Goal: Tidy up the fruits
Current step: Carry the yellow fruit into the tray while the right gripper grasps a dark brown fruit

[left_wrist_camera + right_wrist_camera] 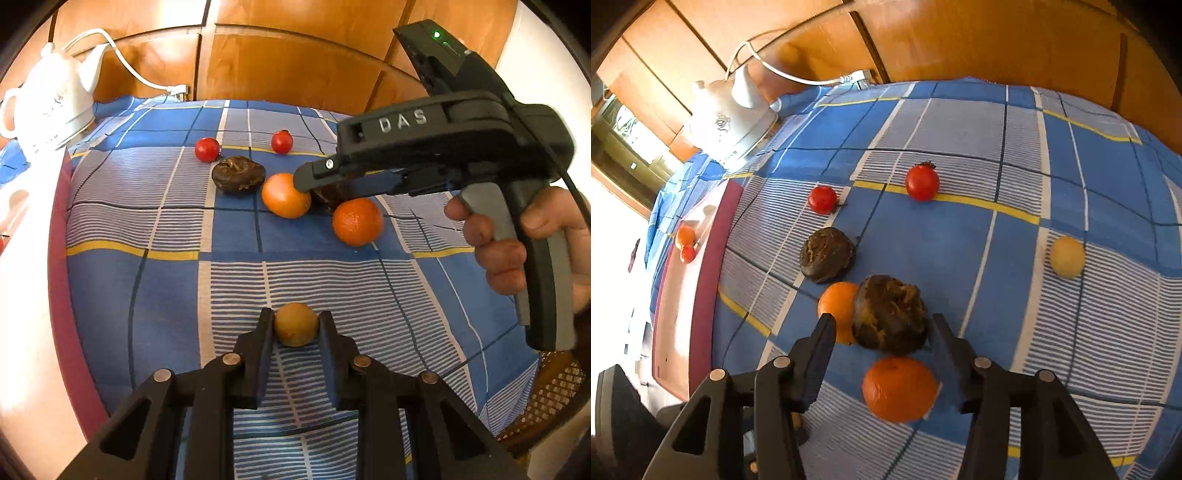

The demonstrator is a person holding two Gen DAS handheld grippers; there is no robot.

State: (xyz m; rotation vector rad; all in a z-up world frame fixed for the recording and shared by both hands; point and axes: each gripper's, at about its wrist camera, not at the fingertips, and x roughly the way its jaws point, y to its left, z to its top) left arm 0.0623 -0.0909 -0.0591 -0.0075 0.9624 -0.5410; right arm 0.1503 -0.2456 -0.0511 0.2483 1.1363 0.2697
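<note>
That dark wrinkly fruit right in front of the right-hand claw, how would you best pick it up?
Grip the near dark fruit across its widest middle, coming from above. It is a squat lump, so the open right gripper can straddle it. One orange touches its left side, so that finger must slip into a tight gap, probably nudging the orange.

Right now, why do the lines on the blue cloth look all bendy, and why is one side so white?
Left wrist view: the fisheye lens bows the checked cloth outward, and bright light washes out the left edge beside the white kettle. Right wrist view: same bulge, the cloth looks like a ball, and glare whitens the far left past the pink tray.
</note>
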